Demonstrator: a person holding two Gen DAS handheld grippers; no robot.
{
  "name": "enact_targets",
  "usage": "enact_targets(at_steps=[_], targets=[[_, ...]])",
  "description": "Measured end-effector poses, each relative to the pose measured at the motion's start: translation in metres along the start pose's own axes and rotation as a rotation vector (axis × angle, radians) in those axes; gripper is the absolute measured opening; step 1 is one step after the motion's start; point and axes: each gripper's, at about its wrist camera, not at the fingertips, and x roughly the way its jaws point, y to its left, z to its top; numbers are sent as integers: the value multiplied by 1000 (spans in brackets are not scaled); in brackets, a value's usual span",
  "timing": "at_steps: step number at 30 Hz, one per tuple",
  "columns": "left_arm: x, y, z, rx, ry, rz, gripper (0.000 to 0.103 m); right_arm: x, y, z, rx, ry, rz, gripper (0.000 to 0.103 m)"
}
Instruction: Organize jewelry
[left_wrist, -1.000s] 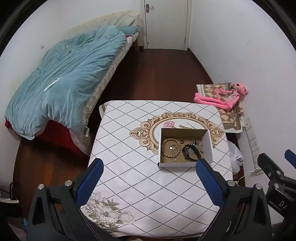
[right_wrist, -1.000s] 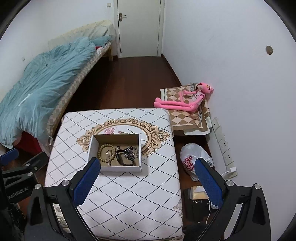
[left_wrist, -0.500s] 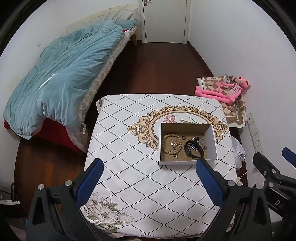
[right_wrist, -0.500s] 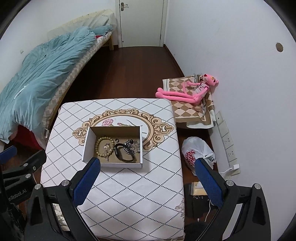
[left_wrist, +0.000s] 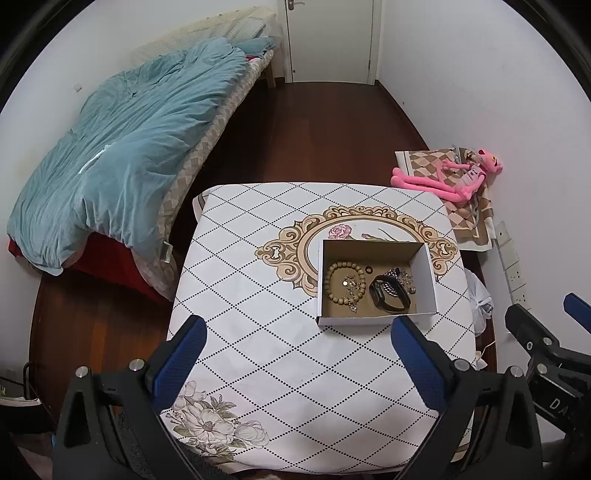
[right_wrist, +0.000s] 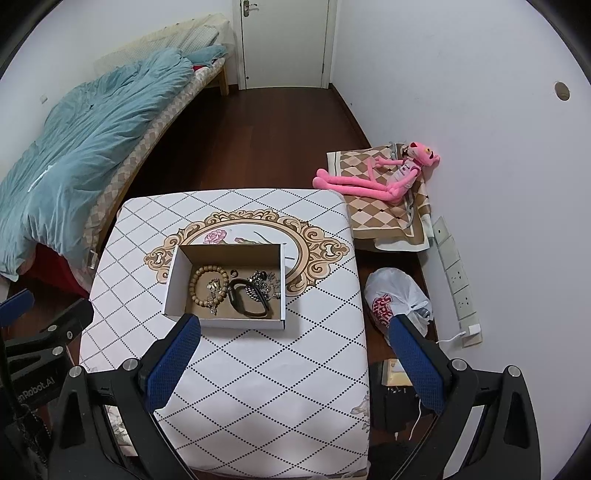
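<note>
An open cardboard box (left_wrist: 426, 271) (right_wrist: 173, 280) sits on the patterned tablecloth of a small table (left_wrist: 258, 332) (right_wrist: 258, 369). Inside lie a wooden bead bracelet (left_wrist: 334, 284) (right_wrist: 195, 282), a black watch (left_wrist: 389, 299) (right_wrist: 247, 301), a small dark ring (left_wrist: 368, 270) (right_wrist: 233, 273) and tangled metal chains (left_wrist: 400, 277) (right_wrist: 264, 282). My left gripper (left_wrist: 299, 354) is open and empty, above the table's near side, left of the box. My right gripper (right_wrist: 295, 352) is open and empty, above the table's right edge near the box.
A bed with a blue quilt (left_wrist: 122, 155) (right_wrist: 81, 147) stands at the left. A pink plush toy (left_wrist: 450, 177) (right_wrist: 380, 173) lies on a checked cushion by the right wall. A white plastic bag (right_wrist: 397, 299) sits on the floor right of the table. A door (right_wrist: 284, 40) is at the back.
Both grippers have risen and tilted slightly, so the table and box sit a little farther away and lower in view. Both stay open and empty. The jewelry has not moved.
</note>
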Motion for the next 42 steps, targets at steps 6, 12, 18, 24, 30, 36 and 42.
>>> enact_targets(at_steps=[6, 12, 18, 24, 30, 36, 42], targets=[[0, 0, 1, -1, -4, 3, 102, 0, 0, -3, 1, 4, 4, 103], [-1, 1, 1, 1, -7, 5, 102, 1, 0, -4, 2, 4, 8, 103], [-2, 3, 0, 5, -3, 9, 102, 3, 3, -6, 7, 10, 14, 103], [-1, 2, 0, 9, -3, 13, 102, 4, 1, -5, 10, 11, 18, 103], [0, 1, -4, 10, 3, 9, 102, 4, 1, -4, 12, 8, 18, 103], [0, -1, -4, 13, 2, 8, 102, 0, -2, -1, 12, 3, 19, 103], [-1, -2, -4, 13, -3, 11, 102, -5, -3, 1, 9, -8, 15, 103]])
